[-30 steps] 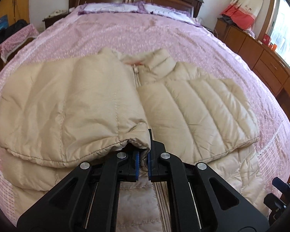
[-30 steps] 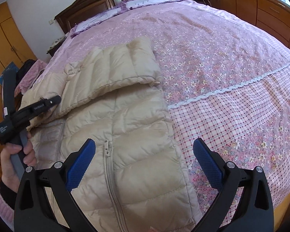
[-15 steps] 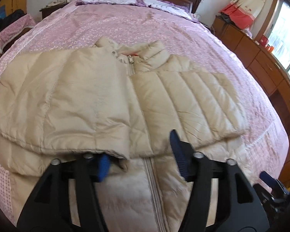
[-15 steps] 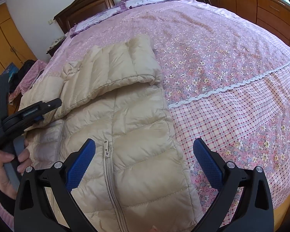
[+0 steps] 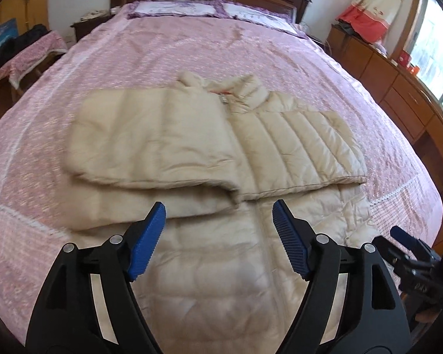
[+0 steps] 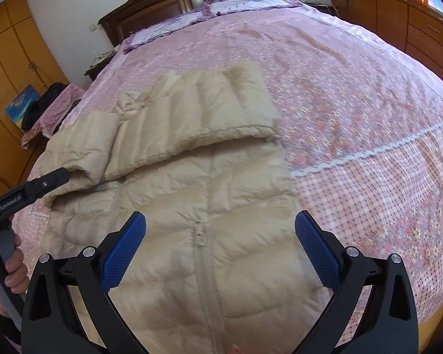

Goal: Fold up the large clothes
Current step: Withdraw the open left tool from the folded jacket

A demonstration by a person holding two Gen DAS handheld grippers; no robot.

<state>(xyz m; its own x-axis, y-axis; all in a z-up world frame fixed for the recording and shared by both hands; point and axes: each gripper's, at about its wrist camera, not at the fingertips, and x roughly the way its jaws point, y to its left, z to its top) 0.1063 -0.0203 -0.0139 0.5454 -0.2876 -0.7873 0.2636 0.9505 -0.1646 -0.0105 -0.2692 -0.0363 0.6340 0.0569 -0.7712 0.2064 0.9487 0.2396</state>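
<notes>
Jacket (image 5: 209, 177) on bed (image 5: 192, 47), collar twd headboard, sleeves folded across, both grippers' fingers (image 5: 146, 236) released.

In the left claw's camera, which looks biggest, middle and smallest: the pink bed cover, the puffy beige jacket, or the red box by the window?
1. Pink flowery bed cover
2. Puffy beige quilted jacket
3. Small red box, though it sits farthest away, so it looks extra tiny.

Beige jacket (image 6: 192, 206) flat on pink bedspread (image 6: 354, 103); right gripper (image 6: 220, 230) jaws wide apart above it.
</notes>
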